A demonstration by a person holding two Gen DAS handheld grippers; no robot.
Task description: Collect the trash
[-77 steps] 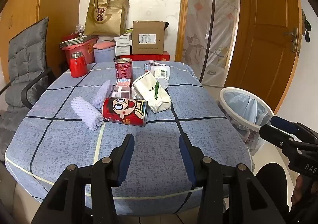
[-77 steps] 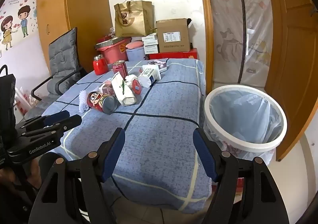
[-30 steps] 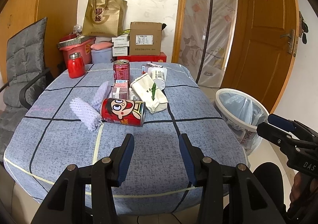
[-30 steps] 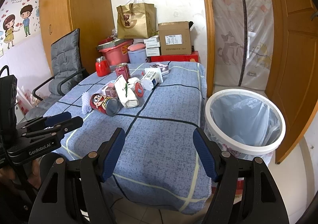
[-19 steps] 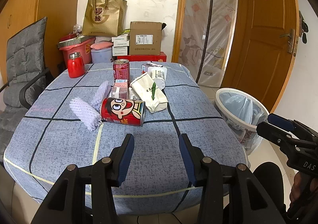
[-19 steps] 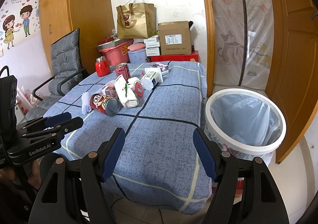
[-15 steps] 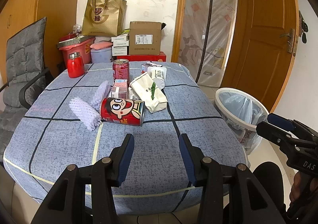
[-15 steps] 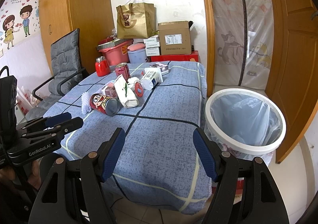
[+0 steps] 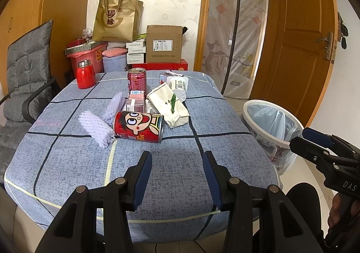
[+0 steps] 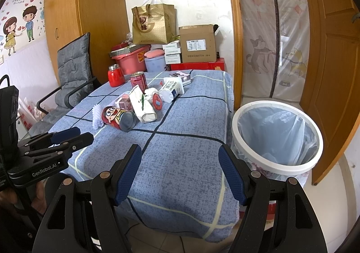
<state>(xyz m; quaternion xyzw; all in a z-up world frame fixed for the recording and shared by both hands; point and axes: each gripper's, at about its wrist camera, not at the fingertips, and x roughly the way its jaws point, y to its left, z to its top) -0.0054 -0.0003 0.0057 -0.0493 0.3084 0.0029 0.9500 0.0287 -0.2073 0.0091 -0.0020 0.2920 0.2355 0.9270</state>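
Note:
Trash lies in a cluster on the blue checked table point(image 9: 157, 169): a red cartoon can point(image 9: 138, 126) on its side, two white foam nets point(image 9: 96, 129), a white paper bag point(image 9: 168, 104), a small pink carton point(image 9: 135, 102), an upright red can point(image 9: 136, 82) and a white bottle point(image 9: 178, 86) lying down. A white bin with a clear liner point(image 10: 276, 136) stands right of the table. My left gripper point(image 9: 177, 176) is open and empty over the table's near edge. My right gripper point(image 10: 180, 172) is open and empty over the table's near right corner.
A red jar point(image 9: 85, 74) stands at the table's back left. A grey padded chair point(image 9: 22, 86) is at the left. Boxes point(image 9: 163, 44), a gold bag point(image 9: 117, 20) and a red tub point(image 9: 86, 55) are stacked behind the table. A wooden door point(image 9: 301, 55) is at the right.
Both grippers have drawn back slightly from the table since 2.6 s ago and stay open. The trash has not moved.

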